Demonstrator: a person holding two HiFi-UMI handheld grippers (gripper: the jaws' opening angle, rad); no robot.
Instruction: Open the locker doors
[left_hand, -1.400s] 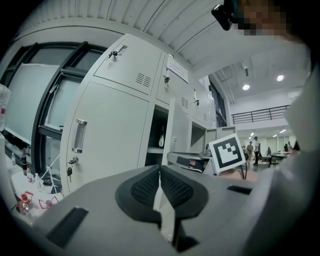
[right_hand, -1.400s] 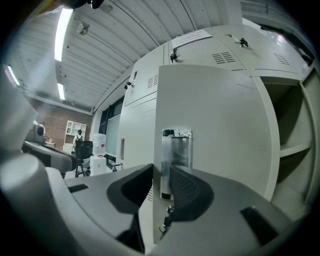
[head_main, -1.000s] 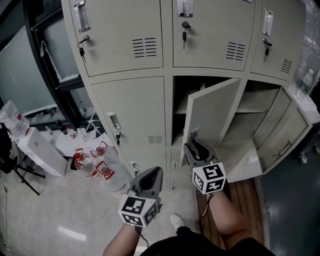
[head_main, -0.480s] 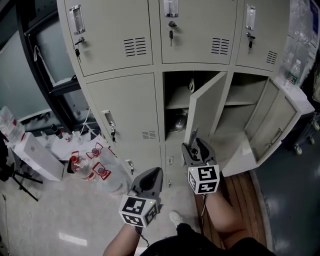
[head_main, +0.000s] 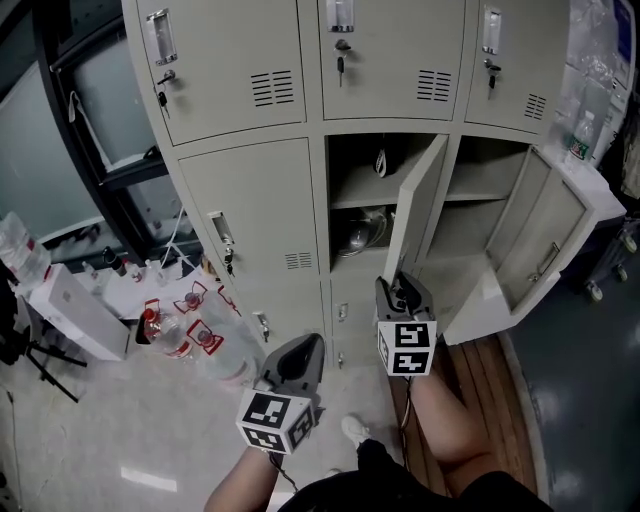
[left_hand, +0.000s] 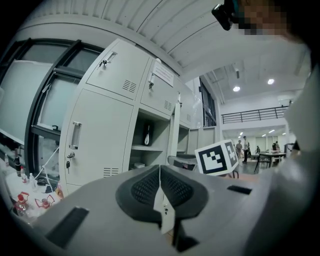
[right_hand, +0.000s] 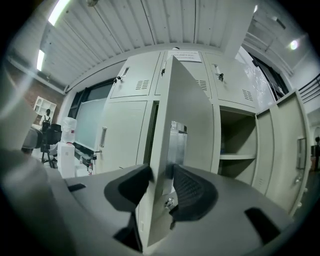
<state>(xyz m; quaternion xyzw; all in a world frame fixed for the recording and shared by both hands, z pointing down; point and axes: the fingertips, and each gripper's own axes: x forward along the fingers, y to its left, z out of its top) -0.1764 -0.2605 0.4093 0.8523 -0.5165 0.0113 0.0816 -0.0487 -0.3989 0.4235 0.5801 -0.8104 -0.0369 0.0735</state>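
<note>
Right gripper view: right gripper (right_hand: 160, 184), jaws just closing, pinches the edge of the middle door (right_hand: 186, 100) (left gripper (left_hand: 160, 186) pressed together, empty); this shallow hold could slip mid-swing.

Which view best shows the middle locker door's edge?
Right gripper view: the middle locker door stands edge-on between jaws that the right gripper has just been closing. Head view shows the whole door from above; left gripper view barely shows it.

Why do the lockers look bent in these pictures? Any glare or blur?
Both gripper views: wide-angle lenses bow the lockers and ceiling, with dark corners and a soft foreground. Right gripper view: a ceiling light flares top left; the door looms large. Head view: sharper; lockers splay outward; a light glints on the floor.
</note>
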